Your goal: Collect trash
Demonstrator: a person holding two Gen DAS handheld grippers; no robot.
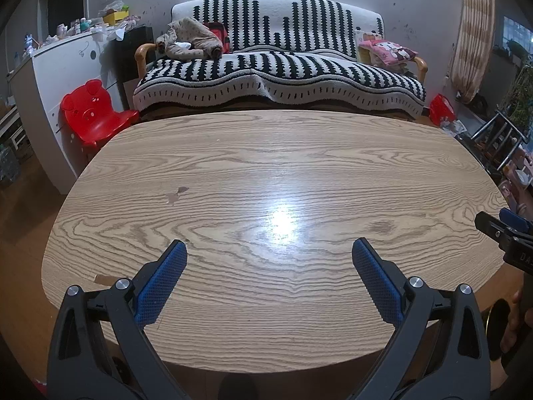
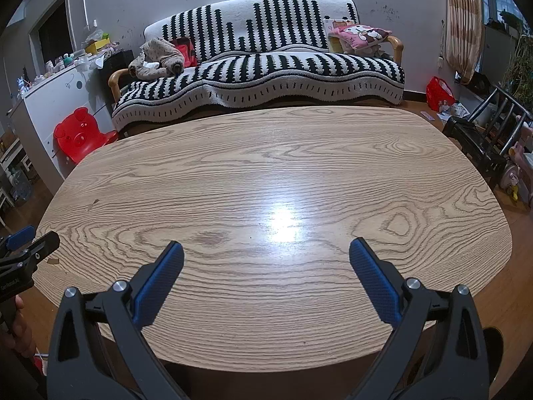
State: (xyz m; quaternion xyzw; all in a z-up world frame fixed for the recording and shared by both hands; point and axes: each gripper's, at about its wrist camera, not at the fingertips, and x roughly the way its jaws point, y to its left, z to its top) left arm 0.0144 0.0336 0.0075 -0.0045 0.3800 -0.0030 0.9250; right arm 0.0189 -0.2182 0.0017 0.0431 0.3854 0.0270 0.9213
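Nearest to my cameras are the two grippers: the left gripper (image 1: 269,245) hangs over the near edge of the wooden table (image 1: 266,153) with its blue pads (image 1: 161,286) spread wide apart and nothing between them, and the right gripper (image 2: 266,245) stands the same way, jaws wide and holding nothing, just to the right of the first one. In the right wrist view I see the side of the other gripper at the far left, and a hand (image 2: 20,330) under it. The only trash I can find on the table is a small brown scrap (image 1: 104,279), like a piece of paper or tape, lying flat at the near left edge, left of my left gripper; I cannot tell exactly what it is. A small dark stain (image 1: 176,195) marks the wood further in. Behind the table stands a sofa (image 1: 279,66) with a black and white cover; on its left end lies a beige garment (image 1: 191,40), on its right end a pink cushion (image 1: 388,51). At the far right on the floor sits a red bag (image 2: 439,92); what it contains I cannot see, but papers lie near it. At the left is a red child chair (image 1: 95,113) beside a white dresser (image 1: 66,76), whose top is crowded with small things.
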